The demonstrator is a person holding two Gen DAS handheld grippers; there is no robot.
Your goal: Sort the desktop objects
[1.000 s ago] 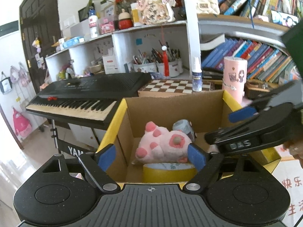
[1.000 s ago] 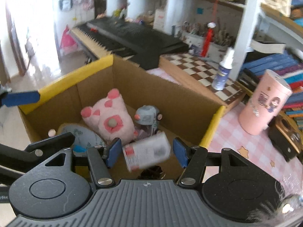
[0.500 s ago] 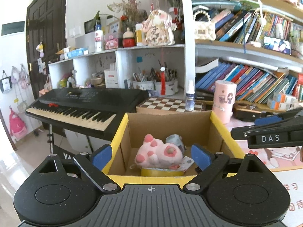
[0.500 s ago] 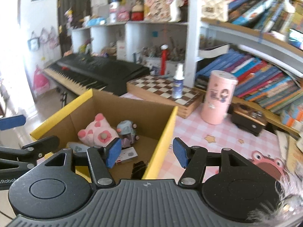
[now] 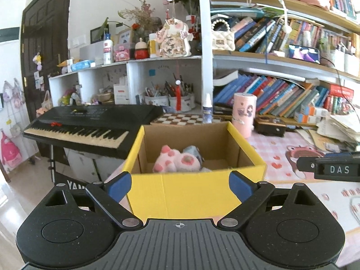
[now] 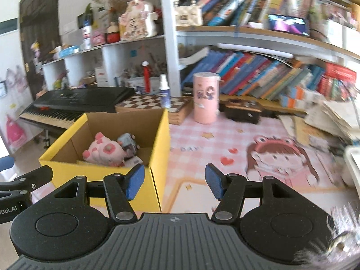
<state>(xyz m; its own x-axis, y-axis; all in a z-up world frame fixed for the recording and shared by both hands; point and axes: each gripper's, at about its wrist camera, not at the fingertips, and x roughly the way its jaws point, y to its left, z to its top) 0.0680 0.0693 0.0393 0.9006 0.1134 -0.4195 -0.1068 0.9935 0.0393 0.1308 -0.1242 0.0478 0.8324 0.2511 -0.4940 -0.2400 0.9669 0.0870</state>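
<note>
A yellow-edged cardboard box (image 5: 191, 193) (image 6: 99, 168) stands at the left end of the desk. Inside it lie a pink plush (image 5: 177, 162) (image 6: 103, 153) and a grey-blue toy (image 5: 192, 151) (image 6: 127, 141). My left gripper (image 5: 180, 184) hovers in front of the box's near wall; its jaws are opening and nothing is between them. My right gripper (image 6: 175, 181) hangs to the right of the box over the pink mat (image 6: 247, 148), open and empty. Its black body shows at the right edge of the left wrist view.
Behind the box stand a chessboard (image 5: 180, 119), a spray bottle (image 5: 207, 110) and a pink canister (image 6: 205, 97). A black keyboard (image 5: 90, 121) sits to the left. A dark brown case (image 6: 243, 110), book rows and paper stacks (image 5: 342, 128) crowd the back right.
Both grippers drew back from over the box. A white bottle seen between the right fingers a second ago is gone from them. The right view swung toward the mat; the left jaws widened.
</note>
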